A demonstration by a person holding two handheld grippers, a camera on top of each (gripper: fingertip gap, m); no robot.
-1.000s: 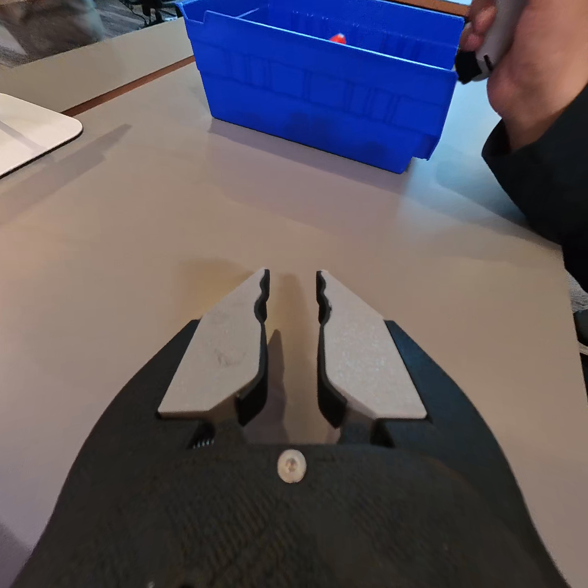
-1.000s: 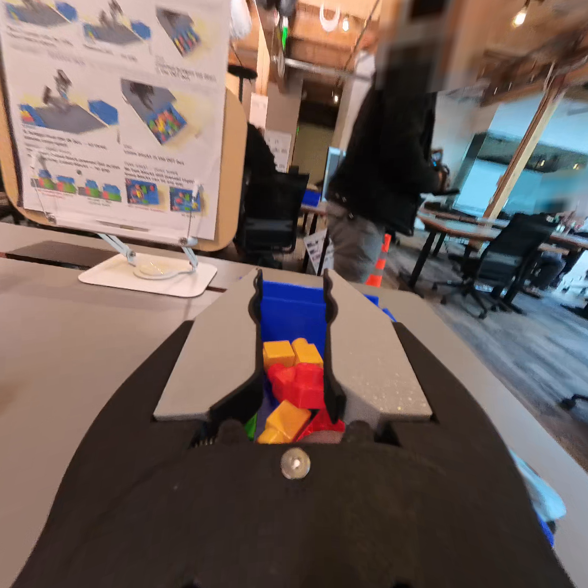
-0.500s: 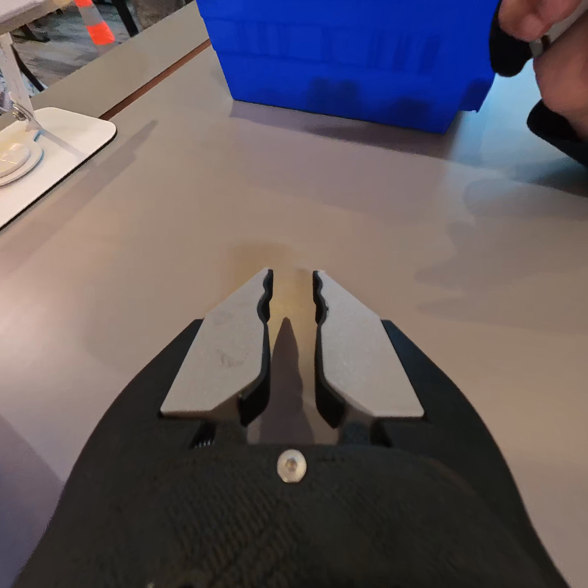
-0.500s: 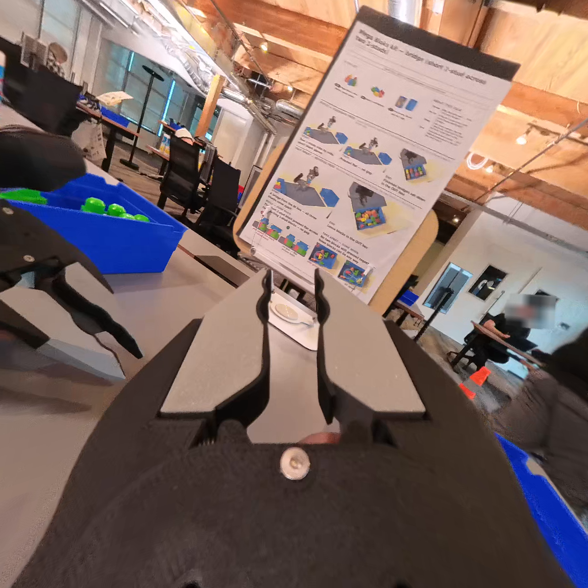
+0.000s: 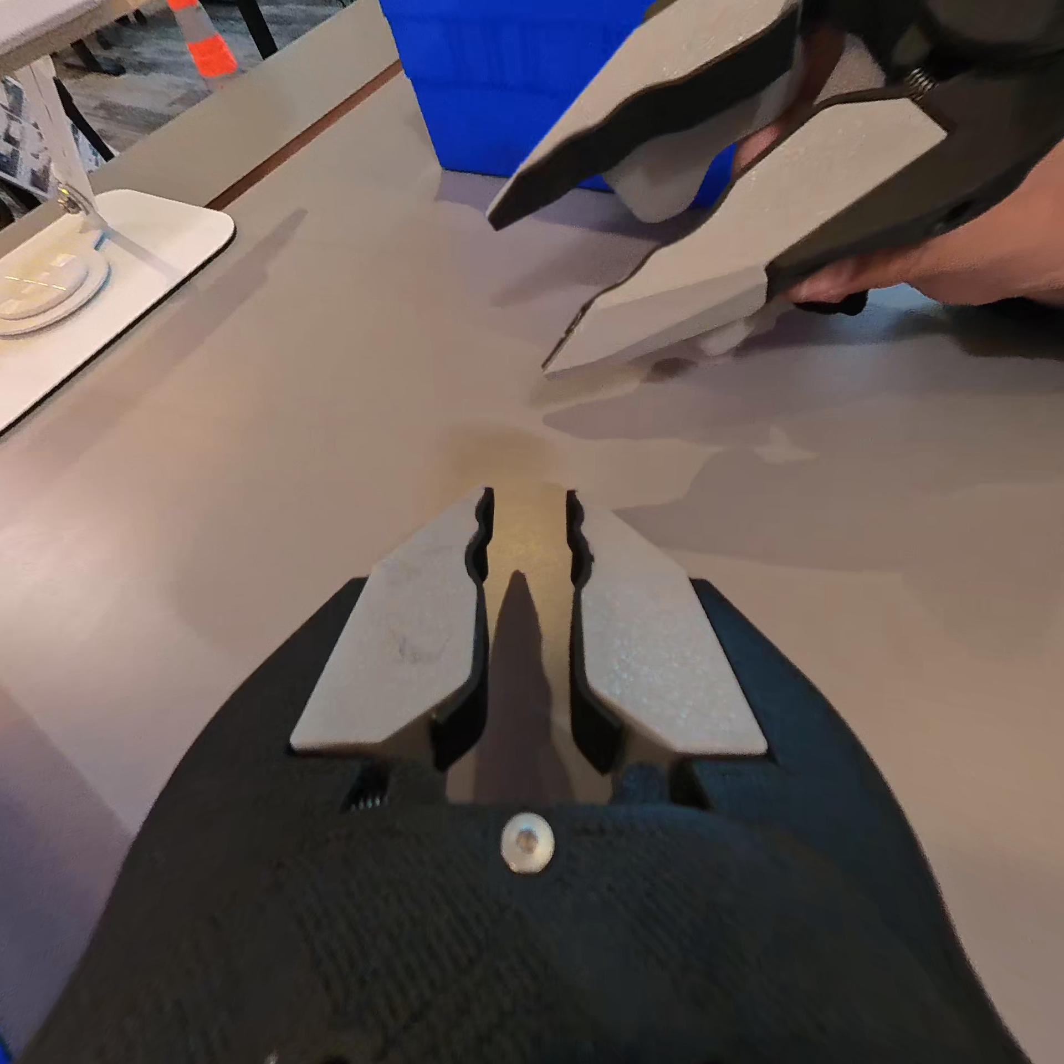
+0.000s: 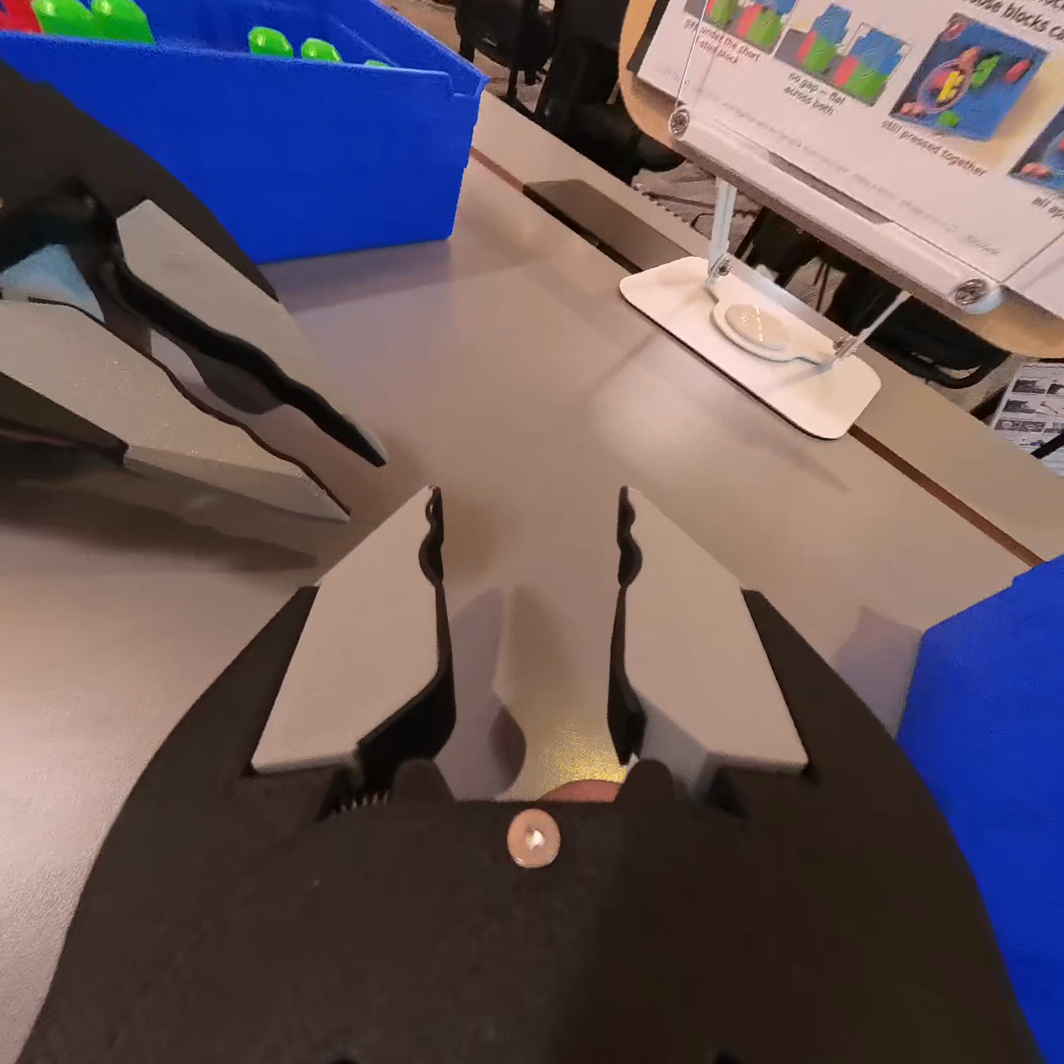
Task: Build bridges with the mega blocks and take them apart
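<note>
My left gripper (image 5: 528, 501) hangs low over the bare grey table (image 5: 288, 460) with its jaws slightly apart and nothing between them. It also shows at the left of the right wrist view (image 6: 357, 478). My right gripper (image 6: 528, 501) is wide open and empty over the table. It also shows at the upper right of the left wrist view (image 5: 529, 293), tips pointing left. A blue bin (image 6: 276, 144) at the upper left of the right wrist view holds green blocks (image 6: 288, 46). Another blue bin (image 5: 518, 86) stands behind the right gripper in the left wrist view.
An instruction sheet on a stand (image 6: 863, 86) with a white base (image 6: 748, 339) stands at the table's far edge; the base also shows in the left wrist view (image 5: 103, 270). A blue bin corner (image 6: 996, 748) is at my right. A hand (image 5: 921, 270) holds the right gripper.
My right gripper swung away from the block bin, came down over the table facing the left gripper, and opened wide. The left gripper barely moved and stayed slightly open.
</note>
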